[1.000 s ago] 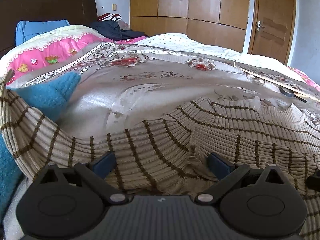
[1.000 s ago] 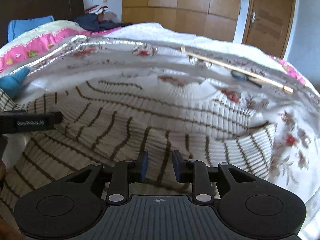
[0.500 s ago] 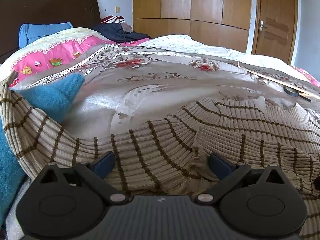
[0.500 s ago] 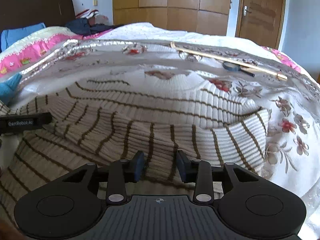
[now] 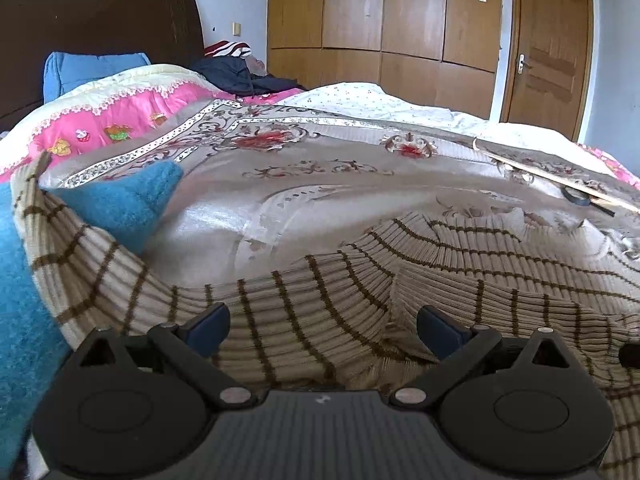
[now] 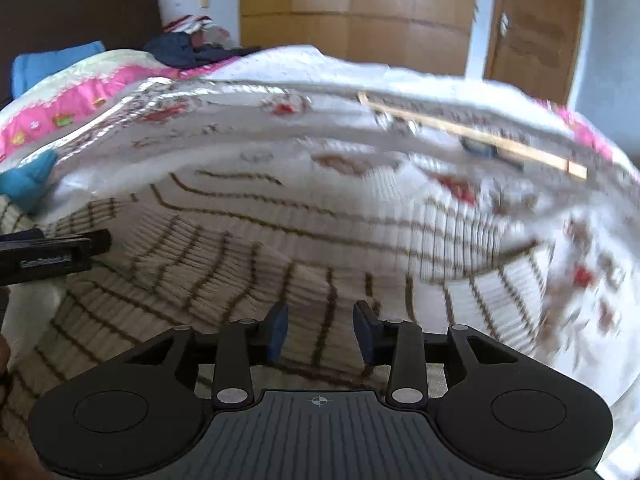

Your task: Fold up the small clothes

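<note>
Striped sweater (image 5: 460, 280) lies spread on the floral bedspread (image 5: 320, 184), beige rib knit with thin brown stripes; one sleeve runs off from the sweater body to the left edge of the left wrist view and drapes over a blue fleece (image 5: 120, 204). Left gripper (image 5: 322, 326) sits low over the sweater near the sleeve's join, fingers spread wide, knit bunched in the gap but neither pad (image 5: 208, 324) pressing it: released. Right gripper (image 6: 320, 330) hangs over the sweater's near part; its jaws have just been opening and now stand apart, fabric seen between them, pads (image 6: 278, 330) clear of it as far as shows; grasping nothing. Right wrist view is blurred toward its right side. Beyond the sweater, on the bedspread, a wooden stick (image 6: 472, 136) lies slantwise with a small dark object (image 6: 476, 148) just beside it, too blurred to identify. Past the sweater's far side: pink quilt (image 5: 104, 120), blue pillow (image 5: 92, 70), dark headboard (image 5: 100, 20), wooden wardrobe (image 5: 384, 16) and door (image 5: 548, 40).
</note>
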A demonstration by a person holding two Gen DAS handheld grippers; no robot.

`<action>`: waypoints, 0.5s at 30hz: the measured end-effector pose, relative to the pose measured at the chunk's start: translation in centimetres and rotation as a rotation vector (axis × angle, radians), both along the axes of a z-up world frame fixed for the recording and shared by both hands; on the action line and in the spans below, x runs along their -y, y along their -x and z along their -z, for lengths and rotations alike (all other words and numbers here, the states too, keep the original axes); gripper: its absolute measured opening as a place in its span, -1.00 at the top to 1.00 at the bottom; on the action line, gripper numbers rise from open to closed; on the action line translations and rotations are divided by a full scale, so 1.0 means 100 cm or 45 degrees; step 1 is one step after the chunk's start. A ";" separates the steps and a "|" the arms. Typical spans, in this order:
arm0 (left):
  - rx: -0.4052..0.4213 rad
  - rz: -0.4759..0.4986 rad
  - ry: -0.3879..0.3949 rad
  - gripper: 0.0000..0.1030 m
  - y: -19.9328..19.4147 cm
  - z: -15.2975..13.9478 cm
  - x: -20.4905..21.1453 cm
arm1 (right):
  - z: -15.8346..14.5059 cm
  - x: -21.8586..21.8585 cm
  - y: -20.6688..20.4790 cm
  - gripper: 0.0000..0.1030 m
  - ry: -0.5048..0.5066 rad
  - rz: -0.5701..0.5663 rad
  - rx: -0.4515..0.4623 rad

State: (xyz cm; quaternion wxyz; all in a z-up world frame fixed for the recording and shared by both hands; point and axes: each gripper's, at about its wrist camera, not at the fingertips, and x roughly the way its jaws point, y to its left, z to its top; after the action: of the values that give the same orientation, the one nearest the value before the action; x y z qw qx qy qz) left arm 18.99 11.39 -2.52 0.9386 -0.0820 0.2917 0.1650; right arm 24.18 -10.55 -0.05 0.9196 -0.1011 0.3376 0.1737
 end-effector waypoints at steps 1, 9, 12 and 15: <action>-0.002 -0.004 0.010 -1.00 0.005 -0.003 -0.002 | -0.006 -0.004 0.002 0.30 0.006 -0.017 0.016; -0.043 -0.191 0.250 -1.00 0.064 -0.017 -0.036 | -0.060 -0.090 0.004 0.27 -0.055 -0.342 0.007; -0.057 -0.279 0.395 -1.00 0.083 -0.012 -0.056 | -0.077 -0.138 0.007 0.26 -0.106 -0.529 -0.033; -0.039 -0.337 0.427 -1.00 0.088 -0.006 -0.067 | -0.091 -0.190 0.011 0.22 -0.095 -0.727 -0.080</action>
State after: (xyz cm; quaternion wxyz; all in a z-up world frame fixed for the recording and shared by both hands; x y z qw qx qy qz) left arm 10.19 18.11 -1.94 0.8774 -0.2720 0.3160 0.2373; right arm 23.06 8.45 9.08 0.8257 -0.1527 0.3170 0.4410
